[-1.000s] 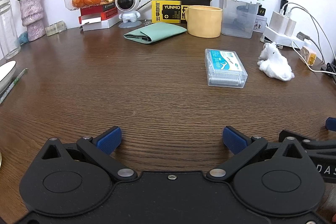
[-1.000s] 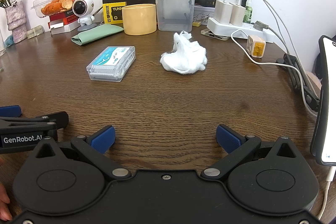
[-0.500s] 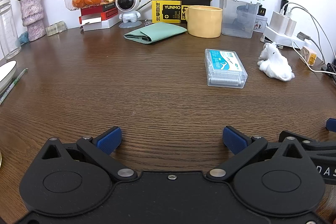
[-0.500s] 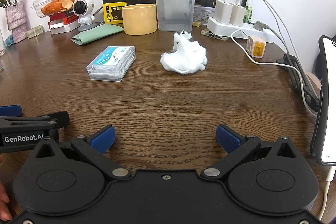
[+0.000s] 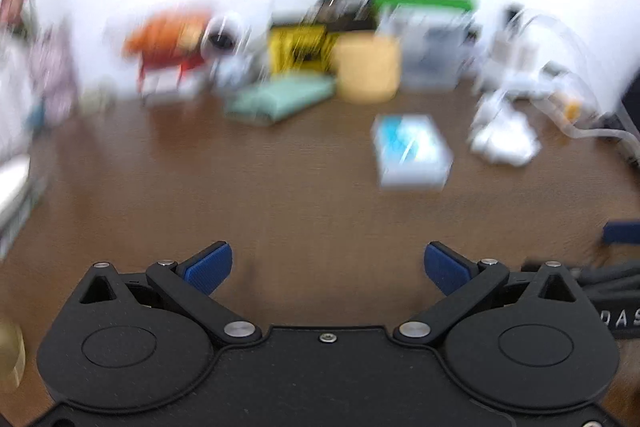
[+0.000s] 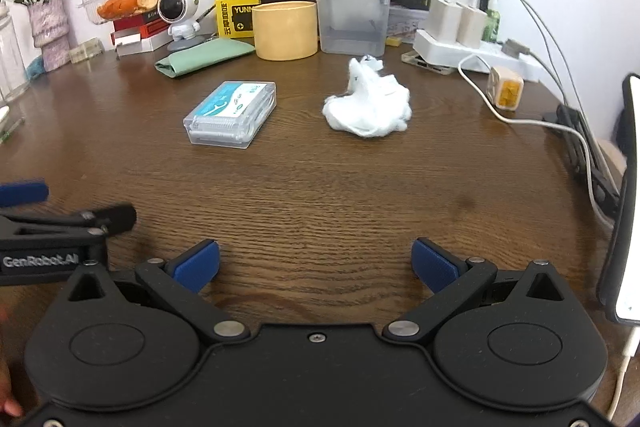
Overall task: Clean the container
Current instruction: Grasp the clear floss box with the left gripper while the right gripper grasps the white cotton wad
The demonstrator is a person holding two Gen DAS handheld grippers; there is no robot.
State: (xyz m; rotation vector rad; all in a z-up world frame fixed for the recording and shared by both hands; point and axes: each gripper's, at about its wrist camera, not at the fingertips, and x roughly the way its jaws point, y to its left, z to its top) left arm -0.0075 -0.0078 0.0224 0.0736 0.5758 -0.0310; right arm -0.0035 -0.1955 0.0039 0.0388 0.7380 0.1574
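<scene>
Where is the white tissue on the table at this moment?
In the right wrist view the tissue lies on the table right of centre, beside the clear swab box and in front of the clear container.

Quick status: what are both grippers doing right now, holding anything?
Left gripper: jaws open, holding nothing; its view is motion-blurred.
Right gripper: jaws open, holding nothing.
</scene>
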